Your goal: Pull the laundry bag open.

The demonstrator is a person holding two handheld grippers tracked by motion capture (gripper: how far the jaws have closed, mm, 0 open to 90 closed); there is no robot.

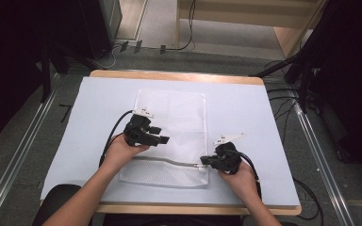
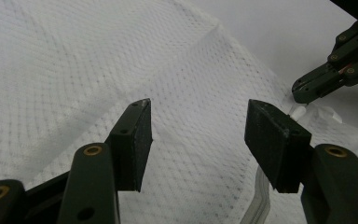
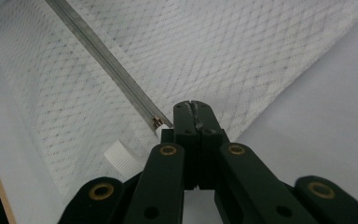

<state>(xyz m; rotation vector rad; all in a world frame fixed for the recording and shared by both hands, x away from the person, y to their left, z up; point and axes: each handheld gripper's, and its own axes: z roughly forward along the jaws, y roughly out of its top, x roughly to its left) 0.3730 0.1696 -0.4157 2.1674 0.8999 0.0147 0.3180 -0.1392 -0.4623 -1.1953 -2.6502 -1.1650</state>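
Tongs first: my right tongs have their jaws pressed together at the zipper's end on the white mesh bag, and the small white pull tab lies just beside them; whether the tab itself is pinched between the jaws I cannot tell. From above, these right tongs sit at the bag's right edge, toward the surface's near edge. My left tongs stand wide apart with nothing between the jaws, hovering over the mesh; from above they are over the bag's left part, near the middle of the surface. That bag lies flat on the pale sheet covering the surface, roughly centred, its long side running from the far edge toward the near edge. Its grey zipper runs across the near end of the bag, bending slightly midway, and ends at my right tongs.
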